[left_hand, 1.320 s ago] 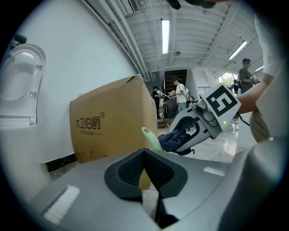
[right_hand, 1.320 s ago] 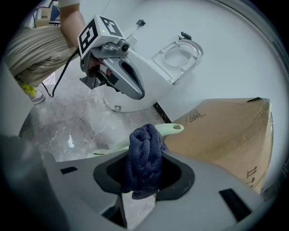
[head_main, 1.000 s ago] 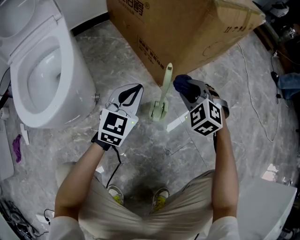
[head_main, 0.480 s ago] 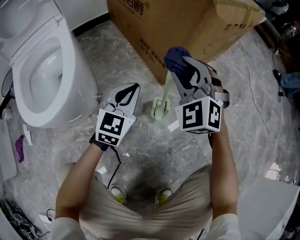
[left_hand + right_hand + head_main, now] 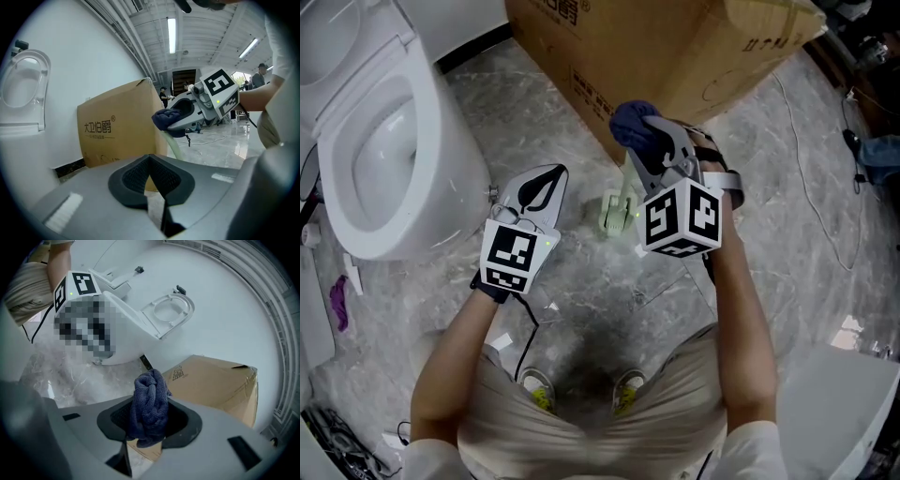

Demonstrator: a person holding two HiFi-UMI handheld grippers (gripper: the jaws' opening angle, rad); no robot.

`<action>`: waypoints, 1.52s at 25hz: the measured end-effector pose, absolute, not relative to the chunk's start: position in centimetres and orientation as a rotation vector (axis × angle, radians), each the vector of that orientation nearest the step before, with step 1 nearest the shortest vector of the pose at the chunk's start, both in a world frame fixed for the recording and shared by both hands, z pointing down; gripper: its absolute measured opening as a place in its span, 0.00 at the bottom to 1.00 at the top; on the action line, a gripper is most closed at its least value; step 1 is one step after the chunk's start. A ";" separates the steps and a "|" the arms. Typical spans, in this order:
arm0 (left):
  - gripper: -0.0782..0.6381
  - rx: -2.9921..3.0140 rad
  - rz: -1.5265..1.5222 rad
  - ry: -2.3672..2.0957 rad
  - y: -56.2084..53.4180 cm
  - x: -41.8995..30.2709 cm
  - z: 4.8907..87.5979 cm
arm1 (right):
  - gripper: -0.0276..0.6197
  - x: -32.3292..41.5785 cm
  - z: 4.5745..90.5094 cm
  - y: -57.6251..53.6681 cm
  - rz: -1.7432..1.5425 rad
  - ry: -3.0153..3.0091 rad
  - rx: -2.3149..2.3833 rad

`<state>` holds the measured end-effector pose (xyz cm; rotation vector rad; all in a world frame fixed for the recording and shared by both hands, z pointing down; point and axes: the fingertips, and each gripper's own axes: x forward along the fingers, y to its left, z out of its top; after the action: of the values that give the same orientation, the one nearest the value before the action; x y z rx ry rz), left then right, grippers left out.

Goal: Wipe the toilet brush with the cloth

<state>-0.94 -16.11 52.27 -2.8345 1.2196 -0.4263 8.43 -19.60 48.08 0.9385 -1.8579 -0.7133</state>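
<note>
A pale green toilet brush [image 5: 616,214] stands upright in its holder on the grey marble floor, just in front of the cardboard box. My right gripper [image 5: 643,134] is shut on a bunched dark blue cloth [image 5: 632,124] and hovers at the top of the brush handle, hiding its upper end. The right gripper view shows the cloth [image 5: 149,404] pinched between the jaws. My left gripper [image 5: 544,185] is shut on nothing, left of the brush and apart from it. In the left gripper view the cloth [image 5: 168,119] sits above the green handle [image 5: 174,149].
A white toilet [image 5: 384,141] with its lid up stands at the left. A large cardboard box [image 5: 656,47] fills the back. A thin cable [image 5: 806,187] runs over the floor at the right. A purple scrap [image 5: 337,305] lies at the far left.
My right gripper has lifted the cloth and carried it left, from beside the brush handle to over its top. The left gripper has drifted slightly left.
</note>
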 end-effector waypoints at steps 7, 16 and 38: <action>0.11 -2.845 -0.416 1.218 -16.5 -0.8 52.4 | 0.27 9.1 50.0 -19.2 -0.735 -1.736 0.861; 0.11 -2.858 -0.395 1.195 -16.5 0.4 52.1 | 0.26 9.6 50.6 -18.1 -0.717 -1.742 0.856; 0.11 -2.866 -0.383 1.197 -16.8 0.6 52.1 | 0.26 9.1 56.0 -15.1 -0.558 -1.780 0.675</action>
<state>0.59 -16.79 52.12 -2.8658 1.1967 -0.3827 9.12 -15.13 56.05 0.6753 -1.7799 -0.5575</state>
